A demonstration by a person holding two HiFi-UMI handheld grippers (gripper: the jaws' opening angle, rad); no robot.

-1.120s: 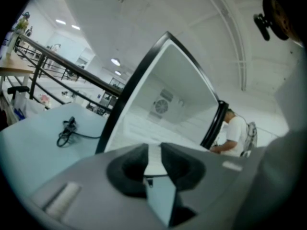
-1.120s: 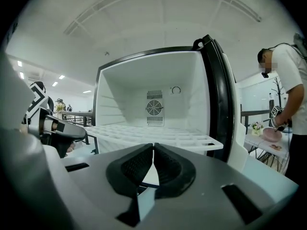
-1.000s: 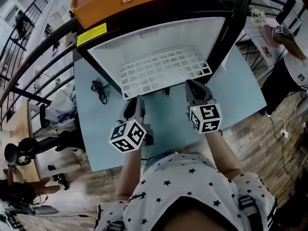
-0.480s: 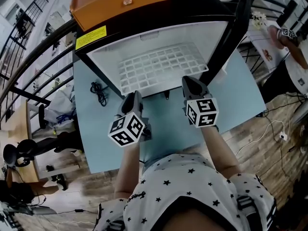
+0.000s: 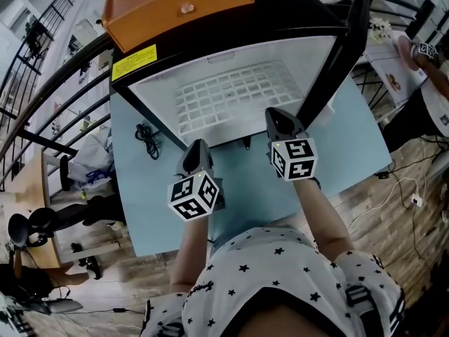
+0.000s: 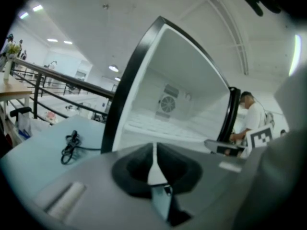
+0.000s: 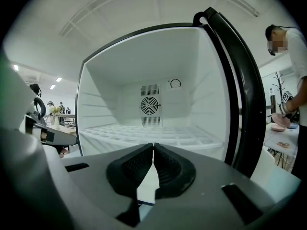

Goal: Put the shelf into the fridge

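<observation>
Shelf (image 5: 235,97): a white wire grid lying level inside the fridge (image 5: 151,83), spanning the white interior from side wall to side wall, its front edge close to the mouth of the cabinet; in the right gripper view the shelf (image 7: 158,134) runs back toward a round fan grille (image 7: 149,104) on the rear wall. The fridge, black outside, stands on a pale blue tabletop (image 5: 245,181) with its door (image 5: 347,41) swung open at the right side of the head view; an orange panel (image 5: 182,5) sits above the opening and a yellow label (image 5: 133,63) is stuck beside it. Left claw (image 5: 196,146): held over the tabletop just in front of the fridge's left front corner, apart from the shelf; its jaws have just been closing, and the left gripper view shows the left claw (image 6: 153,150) with pads meeting at the tips and nothing between them. Right claw (image 5: 277,114): held at the mouth of the fridge near the shelf's front edge, not gripping it; the right gripper view shows the right claw (image 7: 153,146) likewise closed and empty. A coiled black cable (image 5: 147,139) lies on the tabletop left of the fridge. A person (image 7: 297,56) stands beyond the open door.
</observation>
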